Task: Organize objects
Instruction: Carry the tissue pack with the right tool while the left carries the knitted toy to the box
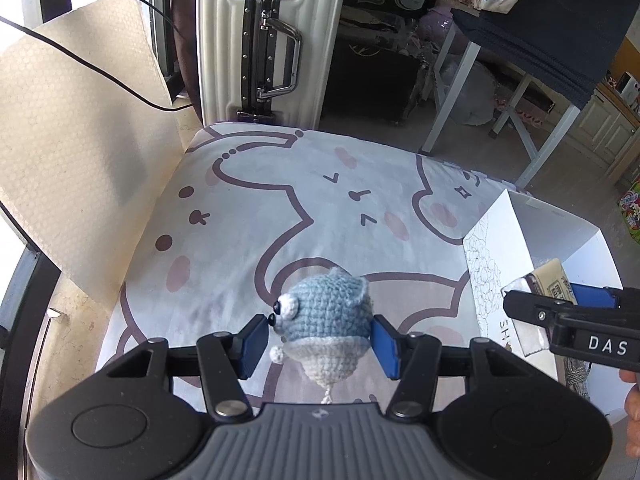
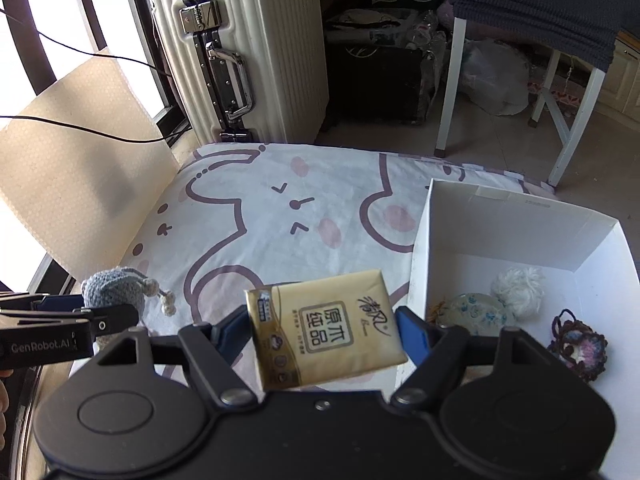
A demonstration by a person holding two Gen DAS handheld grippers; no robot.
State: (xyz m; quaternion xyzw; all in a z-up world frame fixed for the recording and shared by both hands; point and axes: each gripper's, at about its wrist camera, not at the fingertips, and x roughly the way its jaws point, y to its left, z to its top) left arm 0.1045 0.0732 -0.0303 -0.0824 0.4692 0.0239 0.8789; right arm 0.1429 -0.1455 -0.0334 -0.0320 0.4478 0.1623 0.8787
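My left gripper (image 1: 320, 340) is shut on a blue and white crocheted toy (image 1: 326, 320) and holds it above the cartoon-print cushion (image 1: 260, 208). The toy also shows in the right wrist view (image 2: 116, 288), at the far left. My right gripper (image 2: 322, 334) is shut on a gold tissue pack (image 2: 324, 332) and holds it above the cushion, just left of the white box (image 2: 520, 216). The pack also shows in the left wrist view (image 1: 554, 282), over the box (image 1: 500, 240).
The box holds a white pompom (image 2: 518, 290), a floral pouch (image 2: 474, 310) and a dark crocheted piece (image 2: 578, 344). A white suitcase (image 2: 240, 52) stands behind the cushion. A beige padded sheet (image 2: 76, 152) leans at the left. White table legs (image 2: 452, 80) stand at the back right.
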